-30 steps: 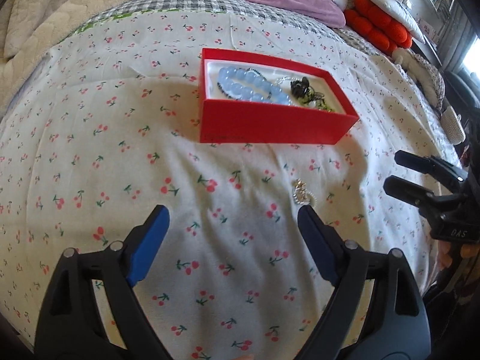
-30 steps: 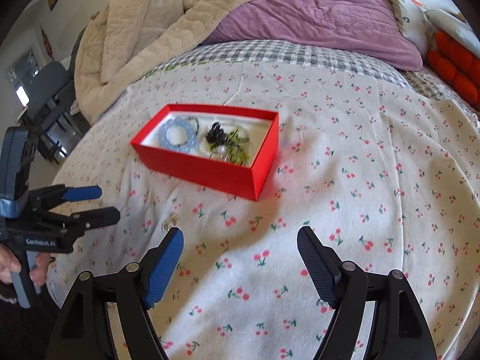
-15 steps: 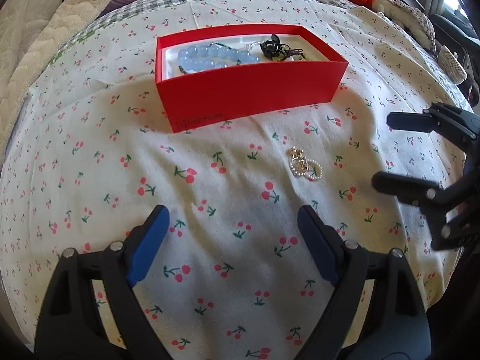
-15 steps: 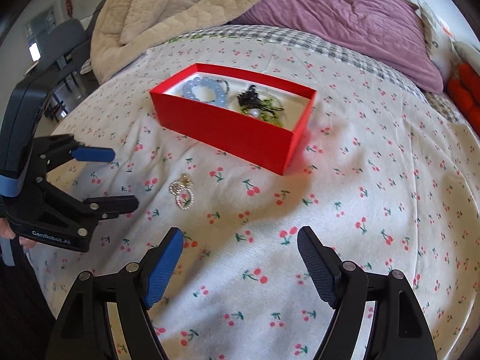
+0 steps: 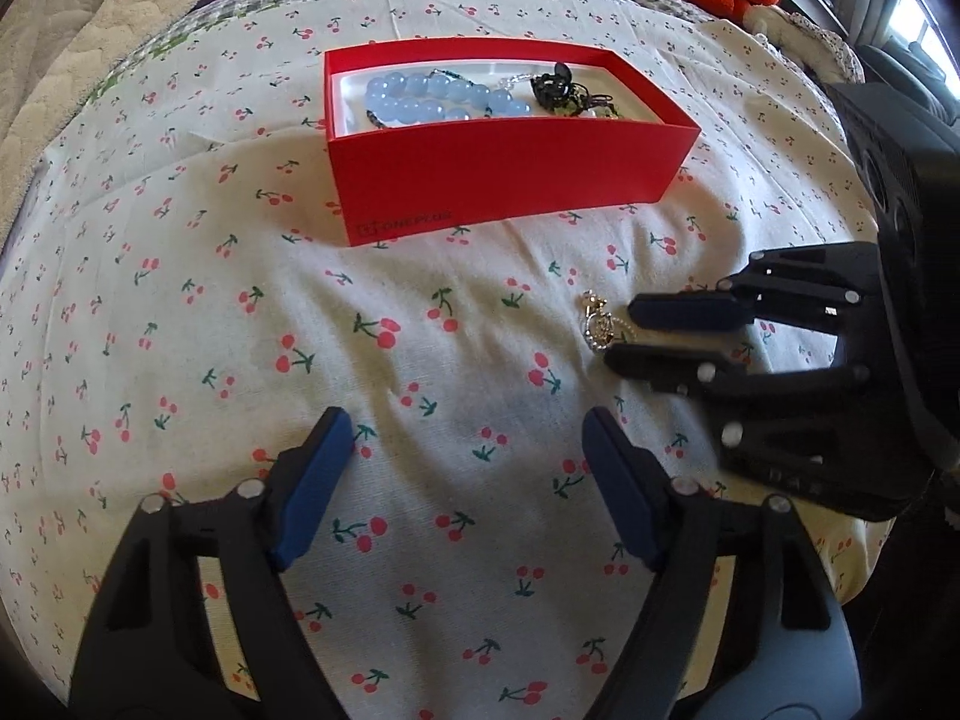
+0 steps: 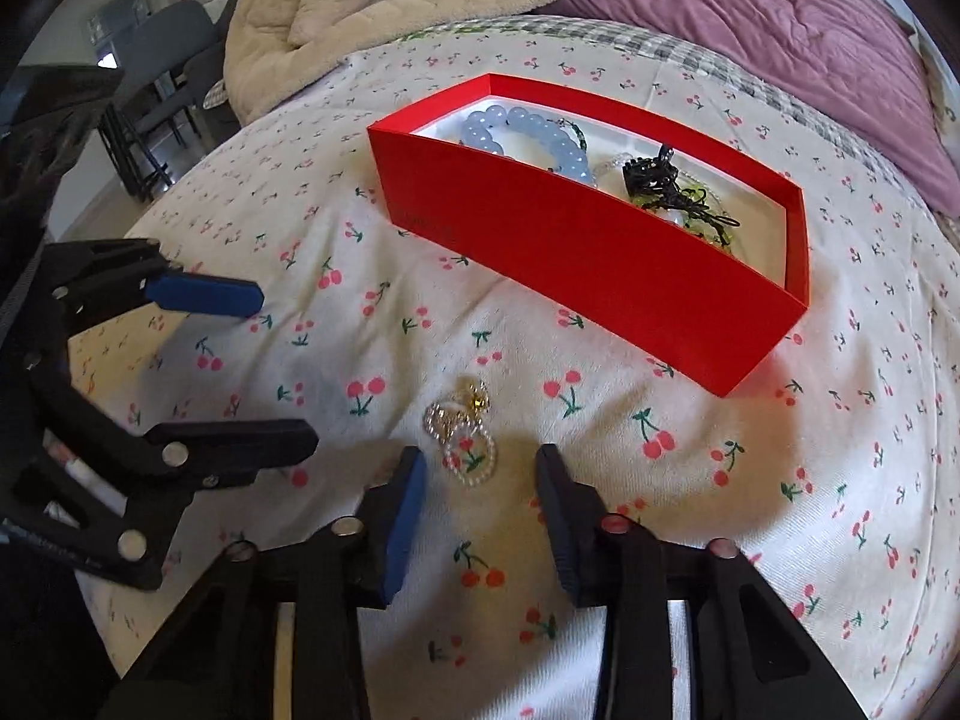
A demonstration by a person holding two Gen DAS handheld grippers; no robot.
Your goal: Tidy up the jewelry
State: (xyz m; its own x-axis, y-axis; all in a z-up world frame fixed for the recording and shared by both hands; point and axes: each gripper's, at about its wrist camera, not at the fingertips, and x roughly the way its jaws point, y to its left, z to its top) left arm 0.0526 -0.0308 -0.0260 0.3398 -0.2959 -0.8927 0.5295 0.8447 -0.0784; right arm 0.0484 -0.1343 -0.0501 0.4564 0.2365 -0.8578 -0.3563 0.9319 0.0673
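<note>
Right tool [image 6: 480,480] low over the bed sheet [image 6: 750,480], jaws just closing and now narrow, pads not yet pressing on anything; the small gold-and-pearl jewelry piece [image 6: 462,429] lies on the sheet just ahead of the fingertips, near the gap, ungripped. In the left wrist view the same piece [image 5: 600,324] sits at the right tool's fingertips.
Left tool [image 5: 462,438] over bare sheet, jaws just closing a little but wide apart, nothing between them.
Red box [image 6: 600,258] on the bed beyond the piece, apart from it. Inside: blue bead bracelet [image 6: 510,126] at one end, black and green tangle of jewelry [image 6: 672,186] at the other
</note>
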